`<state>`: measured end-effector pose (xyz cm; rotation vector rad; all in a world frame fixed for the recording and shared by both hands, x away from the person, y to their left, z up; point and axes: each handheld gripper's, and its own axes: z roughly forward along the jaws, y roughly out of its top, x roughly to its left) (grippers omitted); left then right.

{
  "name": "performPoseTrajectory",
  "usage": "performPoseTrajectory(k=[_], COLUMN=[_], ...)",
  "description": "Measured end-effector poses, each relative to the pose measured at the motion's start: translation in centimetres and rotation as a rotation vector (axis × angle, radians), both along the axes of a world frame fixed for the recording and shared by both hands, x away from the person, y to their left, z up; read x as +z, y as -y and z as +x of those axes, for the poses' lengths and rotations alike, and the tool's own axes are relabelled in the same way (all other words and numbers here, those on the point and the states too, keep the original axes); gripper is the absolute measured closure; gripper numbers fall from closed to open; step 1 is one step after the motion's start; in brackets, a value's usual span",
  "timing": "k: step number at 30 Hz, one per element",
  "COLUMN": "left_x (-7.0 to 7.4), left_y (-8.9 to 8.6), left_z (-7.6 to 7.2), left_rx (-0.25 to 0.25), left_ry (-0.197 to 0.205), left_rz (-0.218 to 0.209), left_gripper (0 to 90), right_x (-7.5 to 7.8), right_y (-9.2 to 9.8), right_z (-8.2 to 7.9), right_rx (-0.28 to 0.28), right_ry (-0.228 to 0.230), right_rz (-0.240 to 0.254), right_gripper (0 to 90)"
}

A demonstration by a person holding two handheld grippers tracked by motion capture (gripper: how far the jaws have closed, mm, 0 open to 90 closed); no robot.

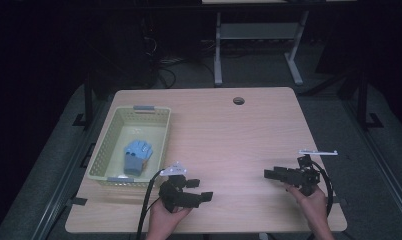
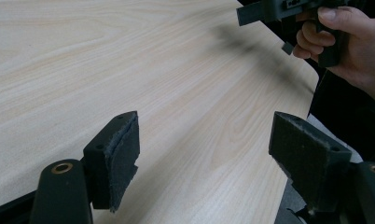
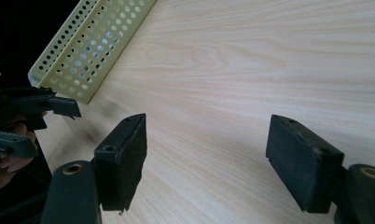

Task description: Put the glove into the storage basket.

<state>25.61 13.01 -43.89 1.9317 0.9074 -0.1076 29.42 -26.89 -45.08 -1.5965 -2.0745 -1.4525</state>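
Left gripper [image 1: 199, 190]: fingers apart, holding nothing, near table [image 1: 229, 145] front edge.
Right gripper [image 1: 270, 174]: fingers apart, holding nothing.
Blue glove [image 1: 137, 156]: inside basket [image 1: 103, 150], table's left side.

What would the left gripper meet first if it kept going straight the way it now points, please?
Probably the right gripper and the hand holding it; only bare table lies between. Depth is hard to judge.

Wooden table [image 1: 229, 135], yellow basket [image 1: 105, 161] on it
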Motion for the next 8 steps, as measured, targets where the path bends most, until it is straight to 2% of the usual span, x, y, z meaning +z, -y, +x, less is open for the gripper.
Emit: performPoseTrajectory(k=[5,8], left_x=[-0.05,-0.05], left_y=[0.18,0.36], left_z=[-0.61,-0.88], left_rx=[-0.006,-0.013], left_ry=[0.019,0.034], left_rz=[-0.013,0.000], left_gripper=[24.3,24.3], right_x=[-0.28,-0.37], right_y=[-0.13,-0.36], right_z=[-0.51,-0.94], right_rx=[0.010,0.022], right_ry=[0.018,0.032], right_rz=[-0.003,0.007], right_gripper=[28.3,27.9])
